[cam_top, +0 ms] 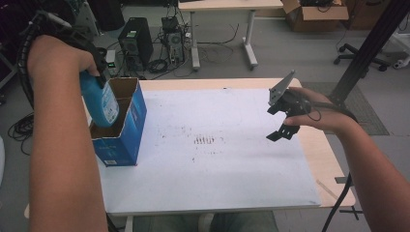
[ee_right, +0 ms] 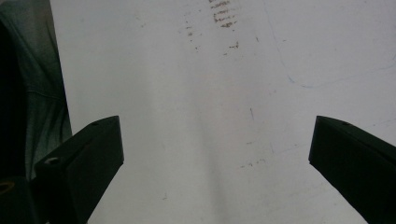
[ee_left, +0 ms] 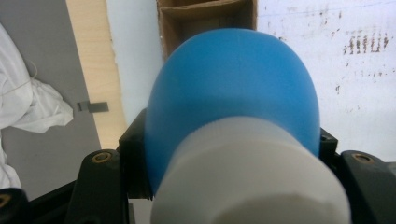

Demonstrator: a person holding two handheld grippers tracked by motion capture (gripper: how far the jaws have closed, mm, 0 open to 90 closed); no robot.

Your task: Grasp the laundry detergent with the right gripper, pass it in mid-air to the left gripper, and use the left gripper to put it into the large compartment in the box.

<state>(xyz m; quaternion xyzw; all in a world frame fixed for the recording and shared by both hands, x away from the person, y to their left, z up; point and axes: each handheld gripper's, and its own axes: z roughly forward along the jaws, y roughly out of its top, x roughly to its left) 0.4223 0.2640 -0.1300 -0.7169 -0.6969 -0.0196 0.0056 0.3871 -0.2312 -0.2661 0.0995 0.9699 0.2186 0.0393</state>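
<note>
My left tool (cam_top: 99, 77) is clamped on the blue bottle (cam_top: 101, 104) over the box (cam_top: 121, 128) at nine o'clock; a tilted bottle could catch its flap. Right tool (cam_top: 283, 121) gapes idle.

I see soft, even room light with faint shadows and a slightly hazy high view. In my left gripper view the blue bottle (ee_left: 233, 93) sits too close, its white cap (ee_left: 250, 177) blurred. The white tabletop (ee_right: 210, 116) looks washed out, perhaps from glare.

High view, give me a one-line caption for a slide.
Left gripper lowers a blue bottle into an open blue box; right gripper hovers open over the white table.
</note>
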